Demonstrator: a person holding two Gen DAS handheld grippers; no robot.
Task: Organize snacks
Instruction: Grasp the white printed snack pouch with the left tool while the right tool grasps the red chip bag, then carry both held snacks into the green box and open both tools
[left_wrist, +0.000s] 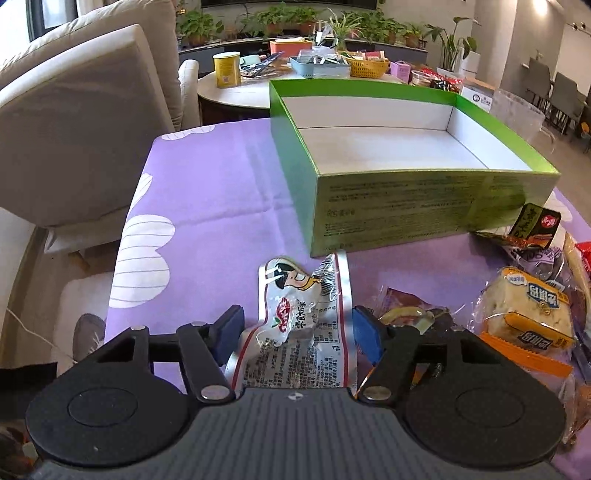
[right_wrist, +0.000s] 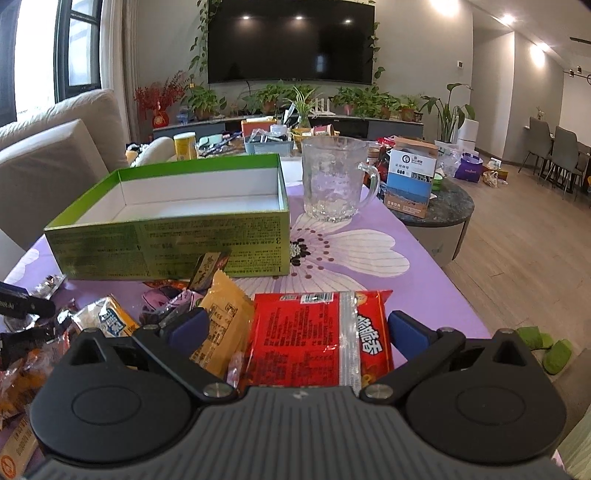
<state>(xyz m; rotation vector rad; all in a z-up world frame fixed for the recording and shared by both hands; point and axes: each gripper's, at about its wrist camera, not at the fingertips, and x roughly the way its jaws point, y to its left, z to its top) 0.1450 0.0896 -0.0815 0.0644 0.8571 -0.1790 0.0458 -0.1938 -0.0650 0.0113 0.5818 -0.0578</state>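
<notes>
Left wrist view:
- Left gripper (left_wrist: 297, 325), lower centre; blue pads stand either side of a silver snack packet (left_wrist: 295, 325) with a cartoon face. Whether the pads press it cannot be told.
- Green box (left_wrist: 406, 206), upper centre to right, white inside, nothing in it, standing on the purple floral tablecloth (left_wrist: 207, 206).
- Wrapped cake (left_wrist: 528, 314), right edge, among more packets piled in front of the box's near right corner.
- Sofa cushion (left_wrist: 81, 129), upper left.

Right wrist view:
- Right gripper (right_wrist: 299, 330), lower centre; fingers set fairly wide apart with a red packet (right_wrist: 314, 332) between them, its right edge near the right pad, a yellow packet (right_wrist: 225, 321) by the left pad. A firm grip cannot be confirmed.
- Green box (right_wrist: 166, 243), centre left, just behind the snack heap.
- Glass mug (right_wrist: 334, 181), right of the box, upright, on the cloth.
- Television (right_wrist: 291, 40), top centre, on the far wall.
</notes>
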